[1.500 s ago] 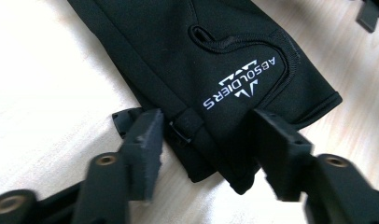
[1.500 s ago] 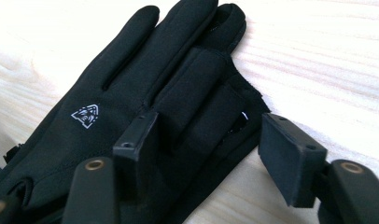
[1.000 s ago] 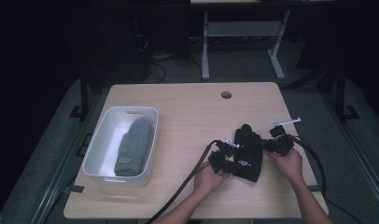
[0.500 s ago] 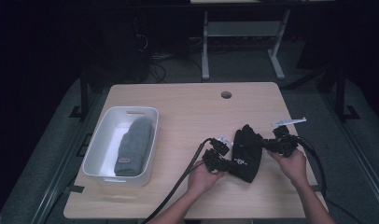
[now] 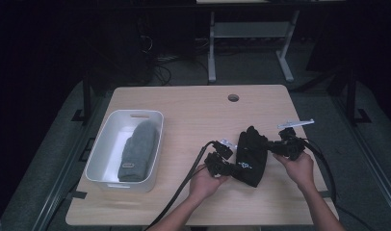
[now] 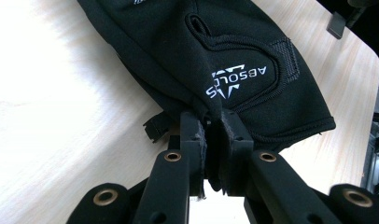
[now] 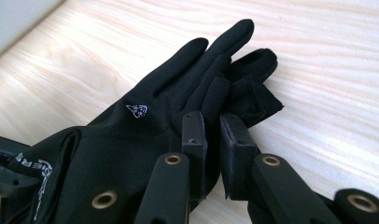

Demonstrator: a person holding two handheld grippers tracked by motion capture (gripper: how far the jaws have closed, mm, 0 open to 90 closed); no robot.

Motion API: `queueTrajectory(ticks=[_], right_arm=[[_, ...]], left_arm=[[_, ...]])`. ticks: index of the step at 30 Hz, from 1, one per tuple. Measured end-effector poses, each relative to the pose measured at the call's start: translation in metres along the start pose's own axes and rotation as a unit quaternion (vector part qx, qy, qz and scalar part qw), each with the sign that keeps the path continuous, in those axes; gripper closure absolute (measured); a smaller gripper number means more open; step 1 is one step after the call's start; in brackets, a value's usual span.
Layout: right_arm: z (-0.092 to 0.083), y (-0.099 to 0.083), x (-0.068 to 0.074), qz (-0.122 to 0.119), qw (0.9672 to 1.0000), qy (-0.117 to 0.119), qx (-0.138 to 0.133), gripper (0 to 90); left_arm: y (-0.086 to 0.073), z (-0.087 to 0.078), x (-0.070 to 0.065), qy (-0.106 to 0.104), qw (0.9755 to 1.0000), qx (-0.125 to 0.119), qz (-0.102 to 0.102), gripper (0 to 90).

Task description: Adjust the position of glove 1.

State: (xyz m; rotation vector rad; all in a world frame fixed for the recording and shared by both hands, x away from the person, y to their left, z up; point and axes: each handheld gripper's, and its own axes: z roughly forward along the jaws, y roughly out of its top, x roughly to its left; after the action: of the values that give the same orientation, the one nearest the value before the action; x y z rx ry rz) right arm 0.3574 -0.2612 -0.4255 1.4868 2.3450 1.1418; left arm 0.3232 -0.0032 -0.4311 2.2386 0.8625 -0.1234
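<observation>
while the left claw (image 6: pixel 214 122) clamps the black glove's (image 5: pixel 251 154) cuff, the right claw (image 7: pixel 214 122) pinches its edge

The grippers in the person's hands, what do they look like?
Both the left gripper and the right gripper are black, each with two flat square-tipped jaws on arms with brass-coloured rivets. A thick black cable trails from each. The right one carries a grey plate on top. The forearms are bare, with no sleeves.
</observation>
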Motion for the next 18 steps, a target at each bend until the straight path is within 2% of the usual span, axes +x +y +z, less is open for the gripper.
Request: queueTrajectory(ticks=[2, 3, 4, 5, 6, 7, 8, 11, 12, 14, 18], right_arm=[[-0.001, 0.001, 0.001, -0.003, 1.0, 0.0, -0.001, 81.2], [-0.003, 0.005, 0.007, -0.009, 1.0, 0.0, -0.003, 81.2], [-0.003, 0.005, 0.007, -0.009, 1.0, 0.0, -0.003, 81.2], [-0.006, 0.009, 0.013, -0.018, 0.9998, 0.004, -0.01, 81.2], [-0.006, 0.009, 0.013, -0.018, 0.9998, 0.004, -0.01, 81.2], [-0.008, 0.014, 0.02, -0.025, 0.9996, 0.004, -0.014, 81.2], [-0.008, 0.014, 0.02, -0.025, 0.9996, 0.004, -0.014, 81.2], [-0.012, 0.025, 0.032, -0.04, 0.999, 0.006, -0.019, 81.1], [-0.013, 0.027, 0.035, -0.043, 0.9988, 0.008, -0.02, 81.2], [-0.014, 0.032, 0.04, -0.046, 0.9986, 0.011, -0.022, 81.2], [-0.015, 0.037, 0.046, -0.05, 0.9983, 0.015, -0.026, 81.1]], left_arm=[[0.0, -0.003, 0.0, 0.0, 1.0, -0.002, 0.001, 82.0], [0.0, -0.01, 0.0, 0.003, 1.0, -0.006, 0.002, 82.0], [0.0, -0.01, 0.0, 0.003, 1.0, -0.006, 0.002, 82.0], [0.0, -0.014, 0.0, 0.004, 0.9999, -0.008, 0.005, 82.0], [0.0, -0.019, 0.0, 0.005, 0.9999, -0.01, 0.006, 82.0], [0.0, -0.028, 0.0, 0.009, 0.9998, -0.014, 0.009, 82.0], [0.0, -0.028, 0.0, 0.009, 0.9998, -0.014, 0.009, 82.0], [-0.001, -0.045, 0.001, 0.01, 0.9996, -0.023, 0.016, 82.0], [-0.001, -0.045, 0.001, 0.01, 0.9996, -0.023, 0.016, 81.9], [-0.001, -0.056, 0.001, 0.012, 0.9993, -0.025, 0.023, 81.9], [-0.001, -0.065, 0.0, 0.014, 0.9991, -0.036, 0.019, 81.9]])
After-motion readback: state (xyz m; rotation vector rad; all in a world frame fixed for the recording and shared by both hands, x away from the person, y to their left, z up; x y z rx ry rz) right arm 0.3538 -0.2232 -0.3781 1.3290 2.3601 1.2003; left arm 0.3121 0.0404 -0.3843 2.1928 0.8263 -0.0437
